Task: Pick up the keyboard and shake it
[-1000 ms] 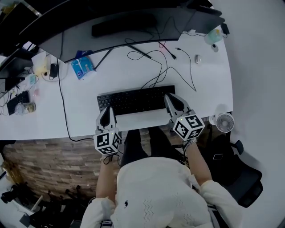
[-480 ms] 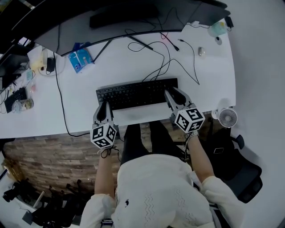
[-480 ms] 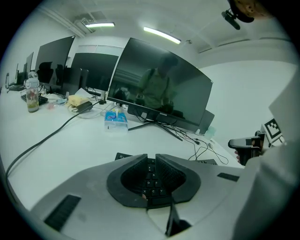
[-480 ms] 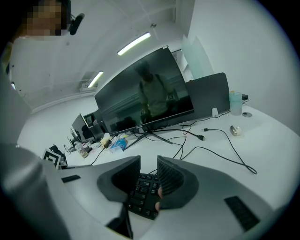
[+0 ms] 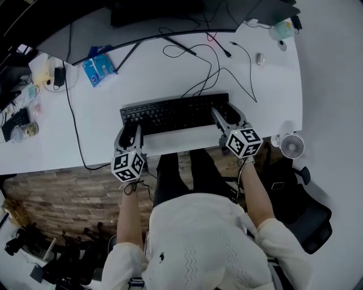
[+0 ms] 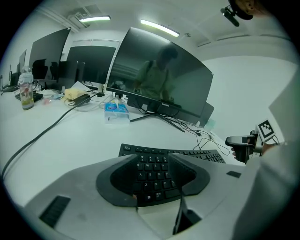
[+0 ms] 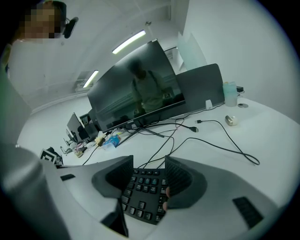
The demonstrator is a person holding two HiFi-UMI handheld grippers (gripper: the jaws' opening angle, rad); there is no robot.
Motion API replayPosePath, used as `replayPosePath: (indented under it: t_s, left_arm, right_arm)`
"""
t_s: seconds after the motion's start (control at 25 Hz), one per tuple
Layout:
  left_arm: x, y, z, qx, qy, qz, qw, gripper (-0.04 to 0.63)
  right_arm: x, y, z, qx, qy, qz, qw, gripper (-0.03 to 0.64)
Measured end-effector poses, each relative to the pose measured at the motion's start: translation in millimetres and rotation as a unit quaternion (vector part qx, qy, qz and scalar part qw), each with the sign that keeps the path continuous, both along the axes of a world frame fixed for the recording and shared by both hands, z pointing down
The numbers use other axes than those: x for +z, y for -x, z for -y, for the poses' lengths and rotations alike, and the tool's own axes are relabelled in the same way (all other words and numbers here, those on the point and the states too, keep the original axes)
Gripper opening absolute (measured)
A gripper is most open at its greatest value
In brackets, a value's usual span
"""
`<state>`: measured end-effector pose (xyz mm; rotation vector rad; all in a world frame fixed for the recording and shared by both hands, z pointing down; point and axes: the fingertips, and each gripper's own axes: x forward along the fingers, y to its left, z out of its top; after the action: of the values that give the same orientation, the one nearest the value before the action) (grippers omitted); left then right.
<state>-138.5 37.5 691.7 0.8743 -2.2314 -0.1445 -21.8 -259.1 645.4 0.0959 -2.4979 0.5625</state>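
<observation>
A black keyboard [image 5: 173, 113] lies flat on the white desk [image 5: 102, 141], close to its front edge. My left gripper [image 5: 129, 131] is at the keyboard's left front corner, jaws spread. In the left gripper view the keyboard [image 6: 152, 174] shows between the open left gripper [image 6: 150, 159]. My right gripper [image 5: 226, 110] reaches over the keyboard's right end. The right gripper view has the keyboard [image 7: 140, 197] lying between the open right gripper [image 7: 147, 161], with nothing pinched.
Black cables [image 5: 210, 73] loop across the desk behind the keyboard. A curved monitor [image 5: 159, 11] stands at the back. A blue tissue packet [image 5: 96, 67] lies back left. A small white fan [image 5: 290, 147] sits by the desk's right corner, and an office chair [image 5: 300, 218] is beside it.
Both grippers have moved forward from the desk's front edge onto the two ends of the keyboard. The keyboard itself stays flat on the desk.
</observation>
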Motion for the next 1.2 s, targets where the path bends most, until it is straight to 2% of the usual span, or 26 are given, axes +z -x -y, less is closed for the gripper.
replayPosePath:
  t_s: [0.2,0.48,0.76,0.96,1.2]
  left_arm:
    - [13,3,-9,0.004,0.022,-0.009,0.9997,0.239]
    - [19,15,-16,-0.004,0.024,-0.012,0.9996,0.259]
    - [31,22,-26,-0.029,0.020,-0.034,0.9988,0.261]
    - [38,23,-26,-0.027,0.021,-0.044,0.9985,0.261]
    - [45,26,-22,-0.025,0.012,-0.061,0.9977,0.261]
  right_arm:
    - [22,-9,11,0.024,0.001,-0.022,0.999,0.247]
    - [40,-13,20,0.027,-0.006,-0.038,0.999,0.270]
    - [56,-19,31,0.041,-0.010,-0.055,0.998,0.287]
    - [71,-26,47,0.074,-0.004,-0.070,0.995,0.288]
    - [78,-26,50,0.080,0.015,-0.075,0.994,0.288]
